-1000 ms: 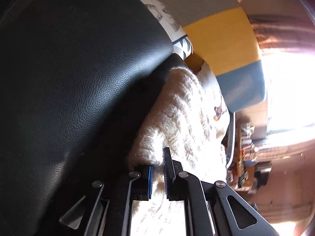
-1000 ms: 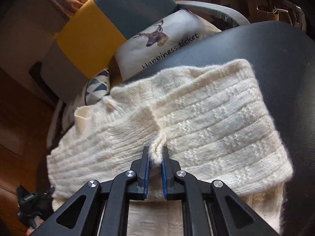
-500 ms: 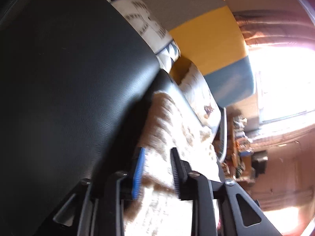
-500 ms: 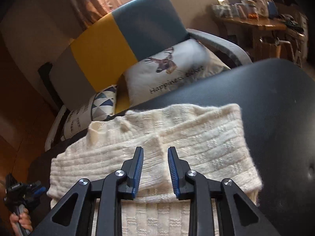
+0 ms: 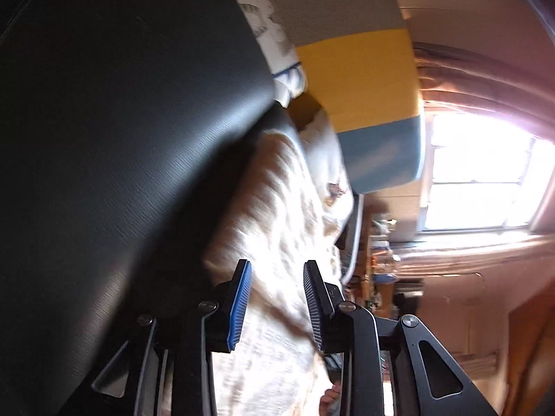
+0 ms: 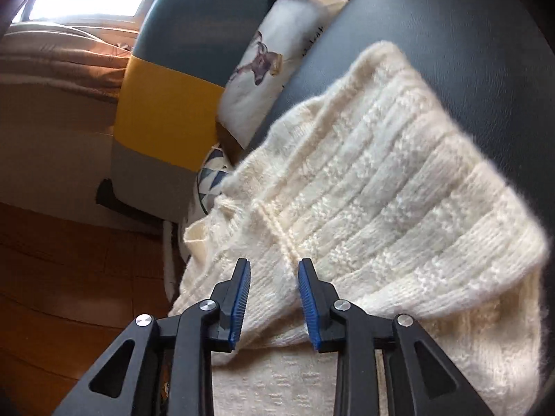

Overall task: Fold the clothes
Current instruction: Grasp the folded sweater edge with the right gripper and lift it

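Right tool gapes above cream sweater; deer cushion behind.

fuzzy ribbed knit sweater; grained matt black leather seat.

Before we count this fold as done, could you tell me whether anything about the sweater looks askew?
Yes: the cream sweater lies folded on the black surface, but its near-left part hangs past the surface's edge over the floor. Both grippers are open.
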A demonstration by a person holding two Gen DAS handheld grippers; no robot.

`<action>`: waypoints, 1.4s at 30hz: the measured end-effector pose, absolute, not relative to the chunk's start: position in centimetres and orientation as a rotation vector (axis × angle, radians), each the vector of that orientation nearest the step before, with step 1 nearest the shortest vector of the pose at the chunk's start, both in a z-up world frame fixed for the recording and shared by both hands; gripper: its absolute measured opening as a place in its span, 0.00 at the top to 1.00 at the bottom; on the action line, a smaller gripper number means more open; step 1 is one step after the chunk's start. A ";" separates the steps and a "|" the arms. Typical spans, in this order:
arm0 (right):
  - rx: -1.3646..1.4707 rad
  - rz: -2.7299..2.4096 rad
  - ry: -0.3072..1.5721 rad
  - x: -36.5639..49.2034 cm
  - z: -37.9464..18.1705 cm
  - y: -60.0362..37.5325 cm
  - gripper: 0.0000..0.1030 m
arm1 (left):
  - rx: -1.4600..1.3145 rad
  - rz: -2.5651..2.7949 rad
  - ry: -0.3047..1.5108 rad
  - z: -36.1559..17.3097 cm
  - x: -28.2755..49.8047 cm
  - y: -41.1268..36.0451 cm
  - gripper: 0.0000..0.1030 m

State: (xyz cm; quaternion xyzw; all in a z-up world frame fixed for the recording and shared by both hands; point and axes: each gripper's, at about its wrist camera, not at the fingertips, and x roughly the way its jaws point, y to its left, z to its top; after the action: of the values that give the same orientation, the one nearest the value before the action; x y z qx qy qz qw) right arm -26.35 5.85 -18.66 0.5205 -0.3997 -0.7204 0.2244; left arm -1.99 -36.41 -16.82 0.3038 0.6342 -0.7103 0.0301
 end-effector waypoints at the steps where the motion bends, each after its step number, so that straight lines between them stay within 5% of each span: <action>1: 1.435 -1.996 -1.083 -26.4 -18.5 5.6 0.71 | 0.958 -2.195 1.965 -17.0 -2.1 -35.7 0.68; 3: 1.434 -2.015 -1.031 -26.6 -18.2 5.1 0.74 | 0.994 -2.192 1.976 -17.6 -2.4 -34.2 0.68; 5: 1.439 -2.070 -0.875 -26.5 -16.8 4.0 0.90 | 1.036 -2.178 1.986 -18.4 -2.8 -32.9 0.68; 8: 1.410 -2.165 -0.670 -26.4 -14.3 3.0 0.93 | 1.102 -2.129 1.953 -19.6 -3.1 -31.7 0.68; 14: 1.347 -2.264 -0.580 -26.5 -11.7 4.1 0.96 | 1.092 -2.116 1.959 -19.4 -2.5 -31.9 0.69; 18: 1.375 -2.125 -0.887 -26.4 -13.4 6.1 0.90 | 1.093 -2.117 1.958 -19.4 -2.0 -32.1 0.68; 20: 1.380 -2.018 -1.071 -25.4 -14.9 7.0 0.73 | 1.090 -2.116 1.966 -19.7 -2.0 -32.0 0.68; 28: 1.402 -1.885 -1.309 -23.7 -19.8 5.4 0.73 | 1.091 -2.132 1.947 -19.6 -2.0 -32.1 0.68; 31: 1.392 -1.986 -1.152 -24.3 -18.4 3.2 0.92 | 1.084 -2.135 1.946 -19.5 -1.8 -32.2 0.68; 37: 1.263 -2.219 -0.661 -24.4 -11.2 0.5 0.94 | 0.967 -2.060 2.122 -20.3 -1.3 -32.8 0.66; 42: 1.275 -2.229 -0.682 -24.7 -11.7 1.7 0.94 | 0.791 -1.950 2.312 -20.9 -1.1 -33.6 0.63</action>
State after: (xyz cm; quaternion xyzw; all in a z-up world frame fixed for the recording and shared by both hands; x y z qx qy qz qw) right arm -24.66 1.72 -11.67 0.4660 -0.2491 -0.8144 0.2398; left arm -1.07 -33.58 -20.88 0.2531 0.7395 -0.6237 0.0078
